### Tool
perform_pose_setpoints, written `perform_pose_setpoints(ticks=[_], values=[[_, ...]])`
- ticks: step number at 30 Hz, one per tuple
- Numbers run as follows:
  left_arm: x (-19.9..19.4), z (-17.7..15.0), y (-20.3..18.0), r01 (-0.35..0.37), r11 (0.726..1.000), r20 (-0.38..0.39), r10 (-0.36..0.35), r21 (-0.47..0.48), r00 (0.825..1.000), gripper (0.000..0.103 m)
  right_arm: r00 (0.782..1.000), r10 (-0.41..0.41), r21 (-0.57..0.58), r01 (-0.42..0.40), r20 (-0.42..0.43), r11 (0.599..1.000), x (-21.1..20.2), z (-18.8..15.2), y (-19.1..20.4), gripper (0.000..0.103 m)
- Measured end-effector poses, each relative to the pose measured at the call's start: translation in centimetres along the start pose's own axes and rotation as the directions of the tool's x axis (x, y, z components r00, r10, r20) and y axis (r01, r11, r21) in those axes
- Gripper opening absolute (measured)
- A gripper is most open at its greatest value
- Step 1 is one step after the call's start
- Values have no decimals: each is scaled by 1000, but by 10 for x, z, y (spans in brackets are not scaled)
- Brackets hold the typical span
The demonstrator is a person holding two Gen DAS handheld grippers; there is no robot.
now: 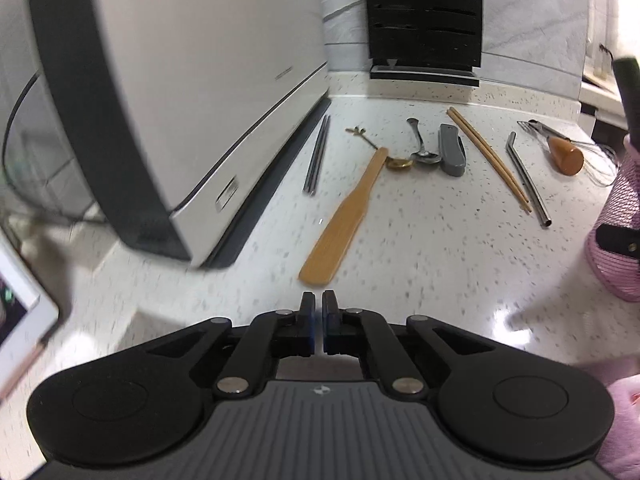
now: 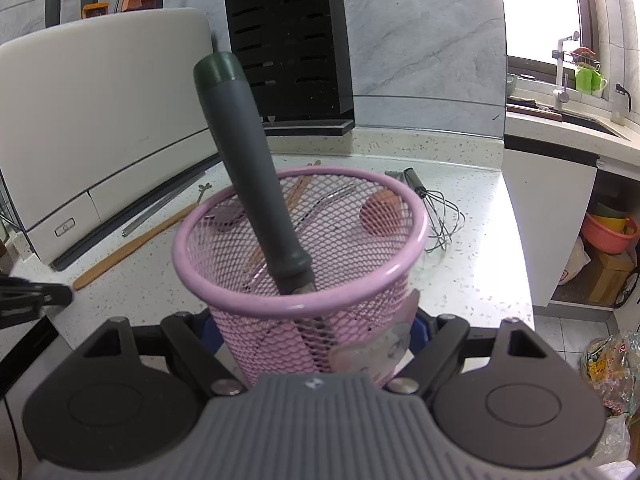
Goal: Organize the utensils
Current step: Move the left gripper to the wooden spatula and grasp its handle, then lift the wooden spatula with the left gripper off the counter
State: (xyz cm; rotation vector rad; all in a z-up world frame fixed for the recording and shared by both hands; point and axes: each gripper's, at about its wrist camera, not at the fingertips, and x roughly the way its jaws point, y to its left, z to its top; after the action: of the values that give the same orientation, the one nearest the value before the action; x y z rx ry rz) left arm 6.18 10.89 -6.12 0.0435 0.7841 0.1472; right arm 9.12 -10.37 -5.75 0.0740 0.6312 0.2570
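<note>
Basket clamped on my right, utensils spread on the counter beyond it.

My right gripper (image 2: 316,332) pinches the pink mesh basket (image 2: 224,236), with a grey-handled tool (image 2: 256,168) leaning inside. Only my left view shows my left gripper (image 1: 319,312) pressed together on nothing, and, left of the basket, the wooden spatula (image 1: 344,216), spoons (image 1: 424,154), bamboo chopsticks (image 1: 488,160) and steel straw (image 1: 528,184).

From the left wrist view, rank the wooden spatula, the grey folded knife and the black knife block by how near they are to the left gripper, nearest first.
1. Wooden spatula: its blade lies just ahead of the shut left gripper.
2. Grey folded knife: mid-counter, right of centre, beside the spoons.
3. Black knife block: upright at the back wall.
</note>
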Motion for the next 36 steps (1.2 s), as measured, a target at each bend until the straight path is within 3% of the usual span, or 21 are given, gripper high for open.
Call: perform_pose_setpoints(ticks=[3,7,9,15,18,20,22,26,36], values=[[-3,-4,5,15,1000,19,-15,-8,1000,4,1000,-4,3,4,-2,1000,0,-1,1,82],[-10,2,4,58,997,125,-63,41,990,8,1000,-2,1,2,2,1000,0,-1,1,82],[-1,9,-1,62,994,117,-72,92,990,17,1000,-3,1,3,3,1000,-1,-2,2,82],[29,23,-7,48,994,81,-56,102,995,33,1000,0,5,0,-2,1000,0,-1,1,82],[36,25,-5,45,994,84,-53,99,995,37,1000,3,32,-3,6,999,1,2,-3,99],[38,26,-3,55,994,86,-63,95,994,37,1000,6,45,-7,13,999,2,4,-5,99],[39,27,2,91,994,75,-96,67,993,25,1000,14,50,-15,25,999,3,5,-6,98],[37,27,7,120,991,57,-123,54,991,25,999,22,30,-23,30,999,5,7,-2,85],[2,-2,21,133,991,15,-133,14,991,24,1000,13,28,-14,18,1000,8,4,-1,83]])
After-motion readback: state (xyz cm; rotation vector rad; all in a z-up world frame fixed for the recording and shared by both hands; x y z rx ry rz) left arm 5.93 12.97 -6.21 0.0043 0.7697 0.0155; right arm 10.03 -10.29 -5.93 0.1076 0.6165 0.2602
